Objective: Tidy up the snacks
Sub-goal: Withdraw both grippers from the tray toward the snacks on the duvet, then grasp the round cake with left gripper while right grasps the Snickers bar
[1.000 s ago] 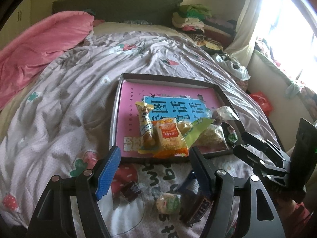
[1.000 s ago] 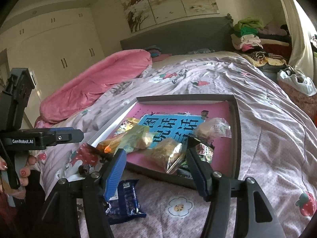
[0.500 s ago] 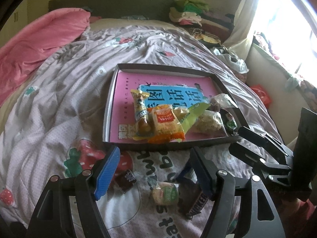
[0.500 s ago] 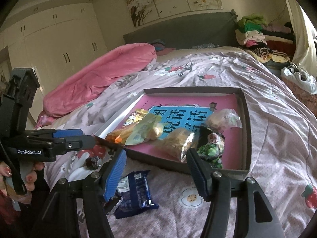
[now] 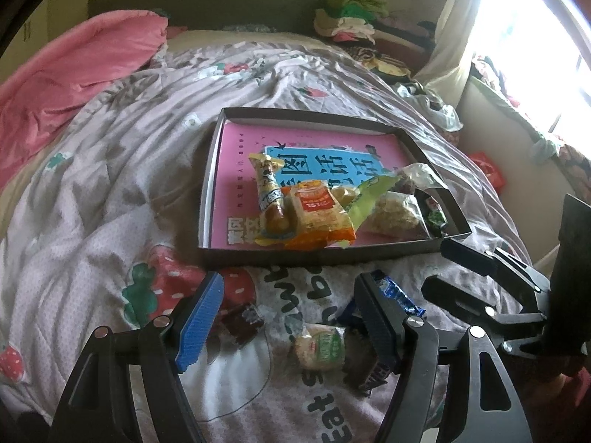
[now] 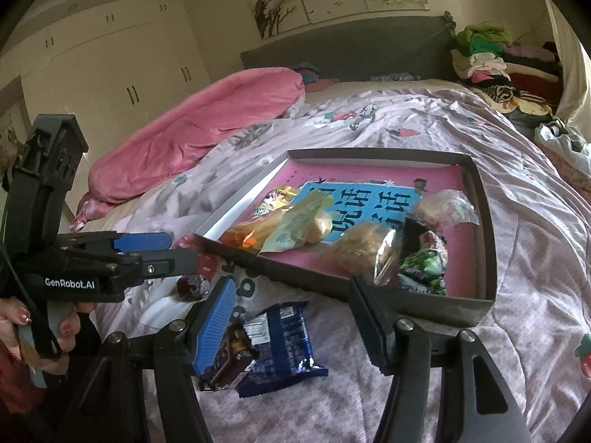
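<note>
On the bed, a shallow cardboard box (image 5: 369,254) sits on the flowered quilt (image 5: 110,184) and serves as the place to gather the snacks. Several packets already lie heaped at its near end, among them an orange packet (image 5: 317,214) and a long sausage stick (image 5: 271,195), probably dropped just over the near wall because that is the shortest reach.

A few snacks are not yet in the box. On the quilt in front of it lie a small green-labelled round packet (image 5: 323,347), a dark wrapped sweet (image 5: 242,319), a blue packet (image 6: 284,343) and a brown bar (image 6: 231,360) touching the blue packet's edge.

The left gripper (image 5: 291,317) hangs over this loose group with its jaws apart and nothing between the pads; the green-labelled packet lies below the gap, so it looks like the next pick. The right gripper (image 6: 291,317) is likewise spread and empty, angled down over the blue packet, with its blue pad just beside the brown bar. Both tools seem held wide so they can drop around a flat wrapper. The soft quilt may let a packet sink or slide as the pads close.
</note>
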Demonstrator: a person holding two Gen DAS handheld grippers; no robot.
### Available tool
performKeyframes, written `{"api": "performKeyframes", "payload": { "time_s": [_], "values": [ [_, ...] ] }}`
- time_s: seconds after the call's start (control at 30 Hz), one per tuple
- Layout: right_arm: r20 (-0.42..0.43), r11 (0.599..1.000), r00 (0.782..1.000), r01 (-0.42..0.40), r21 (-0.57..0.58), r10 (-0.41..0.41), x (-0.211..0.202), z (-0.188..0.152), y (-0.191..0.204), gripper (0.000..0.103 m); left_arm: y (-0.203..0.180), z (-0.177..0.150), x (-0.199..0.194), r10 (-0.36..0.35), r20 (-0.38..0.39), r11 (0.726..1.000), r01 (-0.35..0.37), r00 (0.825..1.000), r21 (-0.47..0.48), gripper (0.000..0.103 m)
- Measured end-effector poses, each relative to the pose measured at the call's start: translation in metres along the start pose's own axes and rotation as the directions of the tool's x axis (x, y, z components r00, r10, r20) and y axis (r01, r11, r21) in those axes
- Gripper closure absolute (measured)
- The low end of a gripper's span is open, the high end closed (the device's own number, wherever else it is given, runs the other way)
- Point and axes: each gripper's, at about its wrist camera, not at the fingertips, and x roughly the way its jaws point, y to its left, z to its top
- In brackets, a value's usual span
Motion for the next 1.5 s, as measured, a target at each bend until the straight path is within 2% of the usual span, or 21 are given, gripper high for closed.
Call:
{"api": "performKeyframes", "payload": {
  "time_s": [0.67, 0.97, 1.27, 1.5],
  "values": [
    [-0.044, 0.999, 0.998, -0.042, -0.009, 0.041, 0.003, -0.008, 0.016, 0.040, 0.010, -0.014, 0.004, 0.023, -0.040, 1.000, -0.023, 0.999, 0.013, 0.028],
    [-0.103, 0.997, 0.992, -0.078, -0.019, 0.076, 0.008, -0.019, 0.026, 0.040, 0.007, -0.024, 0.010, 0.026, -0.077, 0.999, -0.023, 0.997, 0.036, 0.028],
    [-0.163, 0.996, 0.984, -0.075, -0.047, 0.066, 0.020, -0.028, 0.033, 0.040, 0.004, -0.032, 0.014, 0.023, -0.107, 0.998, -0.017, 0.994, 0.052, 0.028],
    [-0.172, 0.994, 0.983, -0.082, -0.068, 0.069, 0.023, -0.032, 0.036, 0.048, 0.001, -0.036, 0.019, 0.011, -0.122, 0.998, -0.005, 0.992, 0.055, 0.028]
  ]
}}
